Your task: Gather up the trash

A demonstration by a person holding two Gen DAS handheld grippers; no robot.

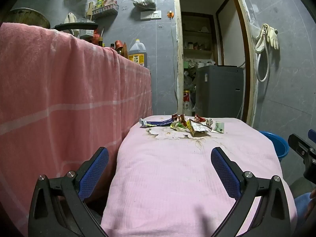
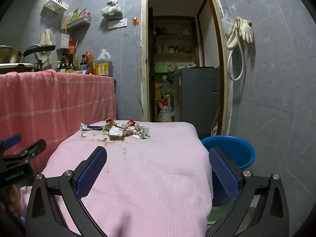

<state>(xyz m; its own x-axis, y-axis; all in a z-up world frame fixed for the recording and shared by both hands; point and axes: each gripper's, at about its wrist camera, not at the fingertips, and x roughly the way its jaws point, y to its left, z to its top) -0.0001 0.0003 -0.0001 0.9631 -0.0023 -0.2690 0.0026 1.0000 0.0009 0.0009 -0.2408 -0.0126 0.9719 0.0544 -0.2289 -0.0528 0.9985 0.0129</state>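
Still at the very start by the look of it: nothing collected yet, nothing gripped. Left gripper (image 1: 160,159) hovering over the near end of the table (image 1: 177,177), jaws spread wide and empty. Right gripper (image 2: 158,158) hovering beside it over the same near end, jaws likewise spread wide and holding nothing.

Trash (image 1: 182,124) lying in one loose heap at the far end of the table, well apart from both pairs of jaws: crumpled wrappers, a flattened blue packet (image 1: 156,122) at the heap's left edge, a pale green scrap (image 1: 219,127) at its right edge. Heap sitting ahead of both grippers, a little left of centre in the right wrist view (image 2: 118,130), touching neither.

Blue bucket (image 2: 235,150) standing on the floor just beside the table's right edge, nearer the right gripper; probably the bin for the trash, though nothing confirms that.

Next move probably calling for a reach forward across the table to the heap, lowering the jaws around a single wrapper at its near edge, then closing. Thin, crinkled pieces likely needing a low, flat approach to pinch without merely scattering the rest. Stained patch (image 1: 171,135) of cloth just before the heap; worth avoiding snagging the cover while closing.
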